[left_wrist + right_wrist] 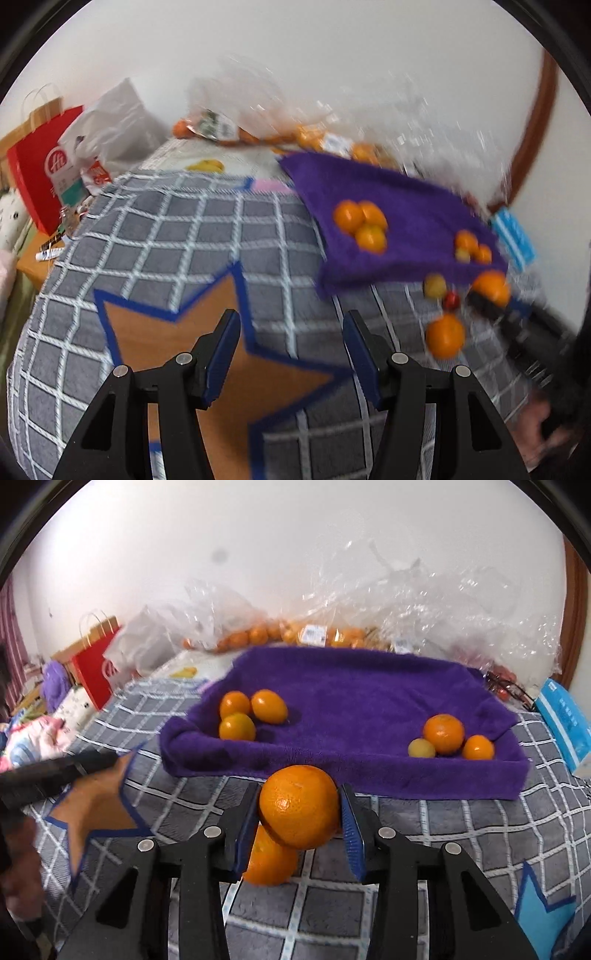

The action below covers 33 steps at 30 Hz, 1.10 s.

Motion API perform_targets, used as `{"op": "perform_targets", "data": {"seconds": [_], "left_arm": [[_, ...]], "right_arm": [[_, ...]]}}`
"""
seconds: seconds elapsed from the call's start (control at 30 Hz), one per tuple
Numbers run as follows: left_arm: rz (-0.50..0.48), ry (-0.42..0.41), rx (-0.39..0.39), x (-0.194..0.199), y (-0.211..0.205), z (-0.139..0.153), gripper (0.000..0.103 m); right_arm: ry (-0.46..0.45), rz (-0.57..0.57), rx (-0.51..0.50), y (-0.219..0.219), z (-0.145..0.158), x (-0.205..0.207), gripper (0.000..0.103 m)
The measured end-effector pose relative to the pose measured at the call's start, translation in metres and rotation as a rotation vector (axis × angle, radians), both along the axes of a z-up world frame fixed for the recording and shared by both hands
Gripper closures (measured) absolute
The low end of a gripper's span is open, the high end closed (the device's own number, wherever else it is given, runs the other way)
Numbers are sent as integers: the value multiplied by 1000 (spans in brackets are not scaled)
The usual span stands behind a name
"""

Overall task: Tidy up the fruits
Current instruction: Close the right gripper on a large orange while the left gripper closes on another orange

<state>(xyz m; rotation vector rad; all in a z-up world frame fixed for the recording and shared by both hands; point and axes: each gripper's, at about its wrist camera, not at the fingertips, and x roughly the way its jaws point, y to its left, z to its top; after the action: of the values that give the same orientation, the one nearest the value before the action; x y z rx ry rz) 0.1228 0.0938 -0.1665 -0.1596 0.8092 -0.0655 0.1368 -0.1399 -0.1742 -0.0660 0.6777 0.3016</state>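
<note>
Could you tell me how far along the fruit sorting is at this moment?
Partly done. Two groups of three fruits already lie on the purple towel: one at its left, one at its right. The right gripper is shut on a large orange; the left gripper is open and holds nothing. Another orange waits on the checked blanket, and a small red fruit and a yellowish one.

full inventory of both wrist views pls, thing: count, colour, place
Large round orange: one, orange, between right gripper pads.
Second orange: one, orange, on blanket beneath it.
Fluffy purple towel: one, purple, on blanket.
Citrus on towel: three at left, three at right.
Small red fruit: one, red, near towel's edge.
Grey checked blanket: one, orange star patch.
Clear plastic fruit bags: several, by wall.
Red paper bag: one, far left.
Left gripper: black, empty.
Right gripper: black, holding orange.
</note>
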Motion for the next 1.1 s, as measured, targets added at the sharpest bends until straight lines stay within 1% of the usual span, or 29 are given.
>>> {"op": "perform_targets", "data": {"seconds": [0.07,0.13,0.17,0.2,0.33,0.37,0.43,0.5,0.57,0.6,0.7,0.77,0.8,0.83,0.93,1.0,1.03,1.1], "left_arm": [[-17,26,10,-4,-10,-10,47],[-9,59,8,-7,-16,-19,48],[3,56,9,-9,-18,-21,48],[16,35,19,-13,-20,-21,48],[37,25,87,-20,-31,-24,48],[36,37,108,-20,-34,-24,48],[-4,54,134,-19,-41,-22,48],[-19,58,118,-17,-45,-18,48],[-60,39,70,-16,-54,-11,47],[-78,30,62,-16,-60,-9,47],[-138,-1,86,-10,-85,-2,47],[-176,-12,64,-5,-97,1,47],[-199,-12,46,-4,-103,2,47],[-220,-10,38,-1,-110,2,46],[-238,1,78,8,-129,-4,46],[-240,36,100,16,-136,-12,46],[-241,50,92,19,-138,-16,46],[-232,70,76,25,-137,-22,55]], "right_arm": [[-12,-9,-2,-11,4,-10,61],[-10,-21,-9,-26,3,-20,61],[-7,-29,-14,-32,1,-23,61],[-4,-41,-20,-41,-1,-27,61],[13,-102,-5,-70,-10,-25,61],[18,-123,8,-79,-12,-24,61],[19,-145,35,-93,-14,-22,61],[5,-165,33,-99,-14,-21,61],[-20,-191,18,-106,-14,-21,61],[-26,-198,15,-108,-15,-21,61],[18,-187,42,-119,-20,-15,61],[56,-177,91,-127,-24,-9,61],[61,-175,101,-127,-25,-9,61],[59,-175,110,-129,-25,-9,61],[39,-169,116,-128,-23,-12,61],[31,-160,114,-126,-22,-14,61],[30,-161,112,-126,-22,-15,61],[38,-161,111,-126,-23,-13,61]]}}
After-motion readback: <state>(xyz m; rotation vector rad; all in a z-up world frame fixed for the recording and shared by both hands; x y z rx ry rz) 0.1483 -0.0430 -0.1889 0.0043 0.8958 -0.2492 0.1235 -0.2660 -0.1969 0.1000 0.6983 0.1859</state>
